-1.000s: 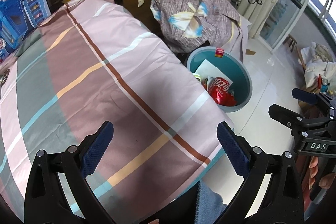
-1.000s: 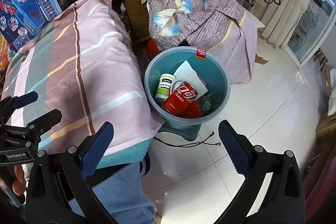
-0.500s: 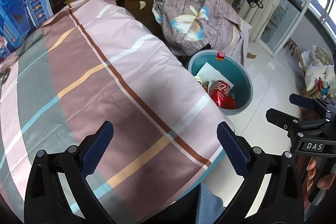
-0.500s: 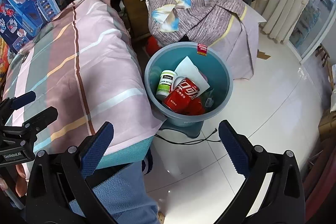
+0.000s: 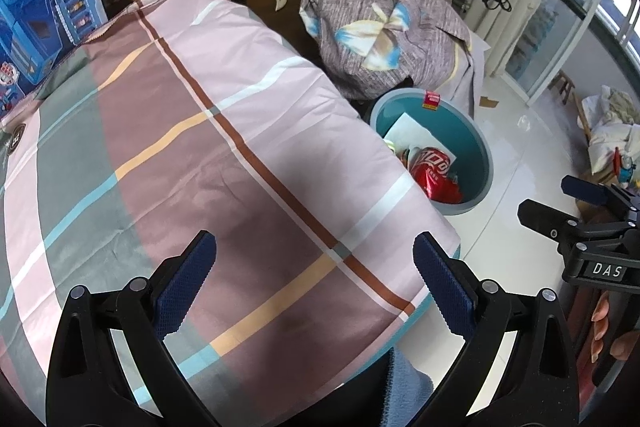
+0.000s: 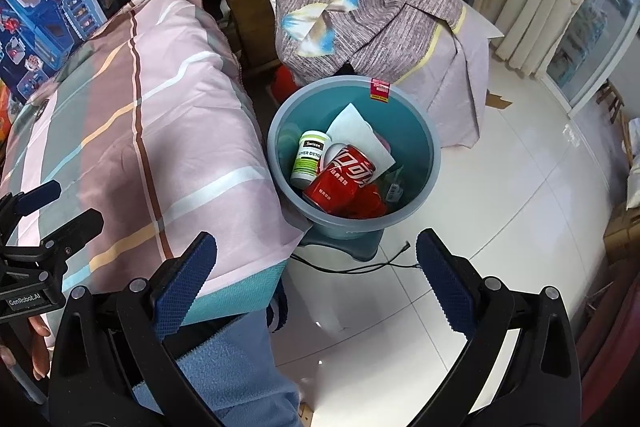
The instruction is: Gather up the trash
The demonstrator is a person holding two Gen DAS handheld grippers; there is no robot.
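Fingers of the right gripper (image 6: 316, 263) stand wide apart at the bottom of the frame, holding nothing, and the left gripper (image 5: 314, 261) is equally spread and bare over the striped bedspread (image 5: 208, 155). Beyond them, mid-frame, the teal bin (image 6: 434, 147) holds a red can (image 6: 340, 181), a white bottle (image 6: 308, 157) and paper (image 6: 356, 131). Risk, as I judge it: a careless swing could knock the bin, perched on a low stand, and spill it. No loose trash shows. The bed edge hides part of the bin in the left view, and lower contents are buried.
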